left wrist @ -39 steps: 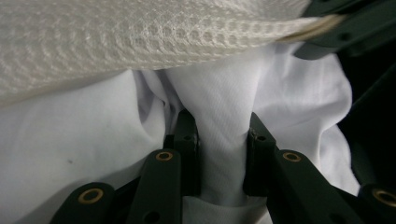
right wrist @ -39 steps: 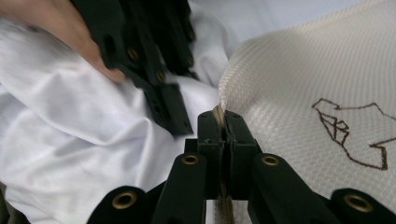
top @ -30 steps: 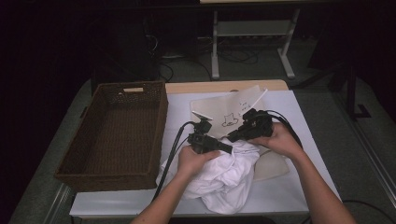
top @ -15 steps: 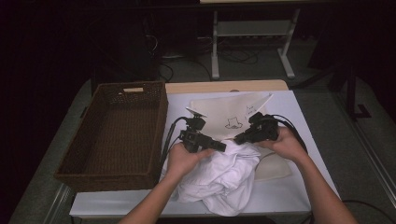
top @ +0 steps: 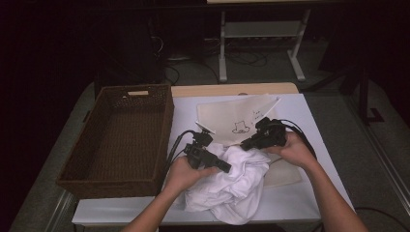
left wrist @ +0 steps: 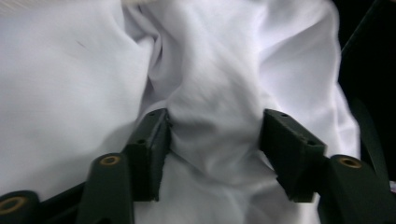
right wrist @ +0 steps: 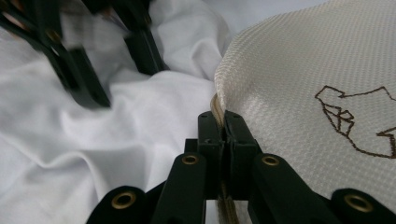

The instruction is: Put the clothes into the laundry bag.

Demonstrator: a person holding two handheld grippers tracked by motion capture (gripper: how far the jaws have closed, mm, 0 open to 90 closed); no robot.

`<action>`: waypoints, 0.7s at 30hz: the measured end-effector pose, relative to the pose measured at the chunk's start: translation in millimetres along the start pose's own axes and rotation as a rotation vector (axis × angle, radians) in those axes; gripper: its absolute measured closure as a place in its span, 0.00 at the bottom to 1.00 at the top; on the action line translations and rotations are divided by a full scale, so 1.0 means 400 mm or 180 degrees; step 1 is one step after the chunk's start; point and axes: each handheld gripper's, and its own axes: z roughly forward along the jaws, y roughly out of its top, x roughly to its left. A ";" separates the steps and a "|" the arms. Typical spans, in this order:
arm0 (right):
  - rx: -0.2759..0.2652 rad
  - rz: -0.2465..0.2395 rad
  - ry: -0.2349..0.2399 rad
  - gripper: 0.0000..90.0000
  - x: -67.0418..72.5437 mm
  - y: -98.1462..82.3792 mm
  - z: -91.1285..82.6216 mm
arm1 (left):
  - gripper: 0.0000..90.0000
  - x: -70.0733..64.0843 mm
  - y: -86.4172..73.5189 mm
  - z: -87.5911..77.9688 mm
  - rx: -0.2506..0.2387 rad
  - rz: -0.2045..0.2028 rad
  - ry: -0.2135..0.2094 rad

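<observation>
My right gripper (right wrist: 223, 122) clamps the cream bag (right wrist: 317, 84) rim to hold its mouth up beside the white shirt (left wrist: 219, 70), while my left gripper (left wrist: 215, 140), jaws just opened wider, straddles a shirt fold to stuff it in.

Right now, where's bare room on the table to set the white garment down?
The wicker basket is empty. Bare tabletop lies between the basket and the cream bag, and along the right edge. The middle is crowded by the white garment and both grippers.

left hand-held gripper (top: 225, 166): jaws just opened, shifted leftward | white cloth (top: 232, 186): between them, released
</observation>
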 end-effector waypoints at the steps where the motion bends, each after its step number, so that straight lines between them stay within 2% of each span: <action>1: 0.0000 -0.0006 0.0010 0.96 0.002 0.001 0.002 | 0.59 0.004 -0.002 0.012 0.0001 0.0010 -0.0049; 2: 0.0001 -0.0027 0.0014 0.96 0.004 0.002 0.003 | 0.68 0.005 -0.004 0.023 -0.0029 0.0016 -0.0083; 4: 0.0008 -0.0035 0.0035 0.96 0.008 0.003 0.004 | 0.78 0.004 -0.006 0.041 -0.0061 0.0005 -0.0184; 7: 0.0007 -0.0064 0.0066 0.96 0.013 0.005 0.006 | 0.82 -0.012 -0.004 0.049 -0.0170 -0.0038 -0.0428; 9: -0.0044 -0.0067 0.0112 0.96 0.020 0.009 0.004 | 0.83 -0.032 0.003 0.046 -0.0229 -0.0004 -0.0548; 10: -0.0066 -0.0103 0.0125 0.96 0.023 0.011 0.003 | 0.83 -0.041 0.008 0.045 -0.0263 0.0041 -0.0543; 11: -0.0083 -0.0109 0.0144 0.96 0.027 0.013 0.000 | 0.83 -0.046 0.014 0.045 -0.0280 0.0076 -0.0483; 12: -0.0110 -0.0125 0.0170 0.96 0.030 0.015 -0.003 | 0.84 -0.045 0.018 0.045 -0.0332 0.0046 -0.0407; 14: -0.0105 -0.0138 0.0173 0.96 0.039 0.017 -0.015 | 0.84 -0.024 0.023 0.044 -0.0455 -0.0049 -0.0274; 15: -0.0128 -0.0135 0.0170 0.96 0.042 0.016 -0.023 | 0.84 -0.005 0.023 0.042 -0.0574 -0.0143 -0.0195; 17: -0.0138 -0.0101 0.0124 0.96 0.042 0.008 -0.037 | 0.85 0.034 0.014 0.041 -0.0815 -0.0387 -0.0179; 18: -0.0118 -0.0082 0.0085 0.96 0.037 0.002 -0.038 | 0.85 0.042 0.010 0.044 -0.0857 -0.0425 -0.0191; 19: -0.0086 -0.0025 0.0078 0.96 0.032 -0.005 -0.035 | 0.85 0.039 0.007 0.048 -0.0853 -0.0417 -0.0176; 21: -0.0059 0.0054 0.0130 0.96 0.019 -0.020 -0.022 | 0.83 0.027 0.006 0.044 -0.0807 -0.0295 -0.0104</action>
